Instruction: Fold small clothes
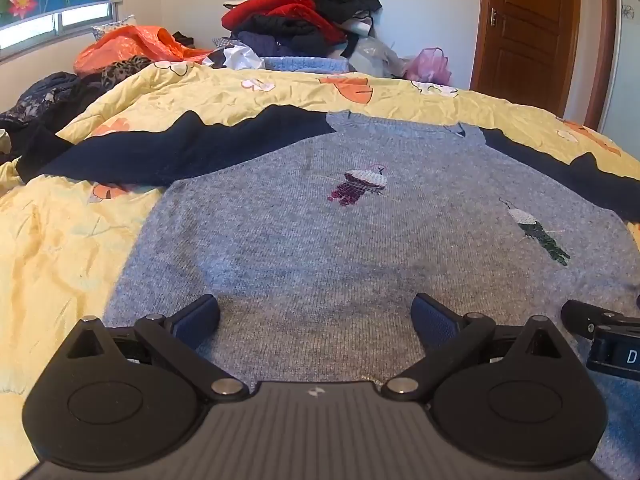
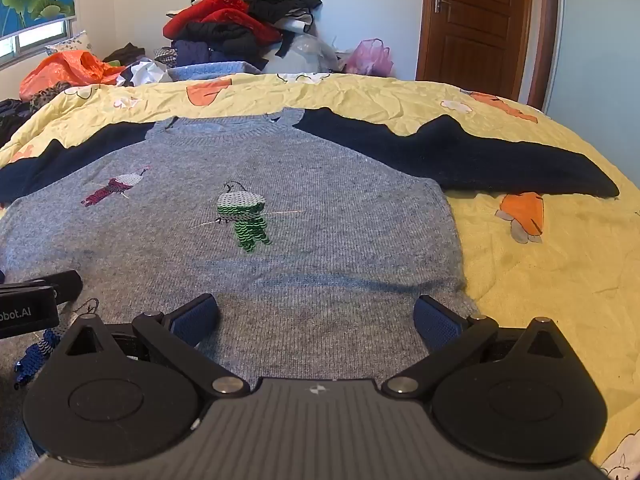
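Left wrist view: your left gripper (image 1: 316,318) and right gripper (image 2: 316,318) hover spread over the sweater (image 1: 320,232), lying flat ahead on the quilt (image 1: 48,248). Soft, limp knit; I'd pinch each dark sleeve (image 2: 460,160) near its cuff.

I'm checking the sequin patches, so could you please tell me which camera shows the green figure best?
The right wrist view: the green figure sits near centre on the sweater, sharp and upright. The left wrist view shows it out toward the right edge, stretched and slanted by the fisheye.
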`<state>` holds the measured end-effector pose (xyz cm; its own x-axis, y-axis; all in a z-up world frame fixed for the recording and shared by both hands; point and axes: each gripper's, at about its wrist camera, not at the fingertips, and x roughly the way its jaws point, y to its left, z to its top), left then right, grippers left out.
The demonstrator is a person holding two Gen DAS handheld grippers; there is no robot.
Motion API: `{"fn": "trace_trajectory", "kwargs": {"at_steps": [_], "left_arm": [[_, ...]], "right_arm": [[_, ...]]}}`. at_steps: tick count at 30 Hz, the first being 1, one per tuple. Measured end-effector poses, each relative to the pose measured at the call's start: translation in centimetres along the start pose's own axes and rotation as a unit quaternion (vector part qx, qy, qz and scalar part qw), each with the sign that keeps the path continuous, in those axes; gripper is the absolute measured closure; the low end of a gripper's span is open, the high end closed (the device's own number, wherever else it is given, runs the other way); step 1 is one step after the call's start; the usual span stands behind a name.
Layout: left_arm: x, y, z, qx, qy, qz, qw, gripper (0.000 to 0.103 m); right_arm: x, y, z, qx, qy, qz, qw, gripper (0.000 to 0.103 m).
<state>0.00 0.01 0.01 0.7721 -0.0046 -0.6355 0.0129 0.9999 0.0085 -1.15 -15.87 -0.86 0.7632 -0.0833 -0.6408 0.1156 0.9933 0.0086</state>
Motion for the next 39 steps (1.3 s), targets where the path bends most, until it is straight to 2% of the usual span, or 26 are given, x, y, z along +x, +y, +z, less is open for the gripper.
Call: {"fn": "trace_trajectory", "kwargs": {"at_steps": [15,26,39], "left_arm": [[1.3,0.6,1.5,-0.022,0.024,0.004,0.9995,0.000],[0.2,-0.1,0.4,-0.010,0.010,0.007,0.9999,0.000],[0.0,0.0,0.3,-0.010,0.011,0.004,0.9999,0.000]], "right_arm": [[0.0,0.0,0.0,0.000,-0.001,0.000,1.000,0.000],[0.0,0.0,0.0,-0.001,-0.001,0.000,1.000,0.000],[0.0,0.1,0.0,-0.001,-0.001,0.000,1.000,0.000]]}}
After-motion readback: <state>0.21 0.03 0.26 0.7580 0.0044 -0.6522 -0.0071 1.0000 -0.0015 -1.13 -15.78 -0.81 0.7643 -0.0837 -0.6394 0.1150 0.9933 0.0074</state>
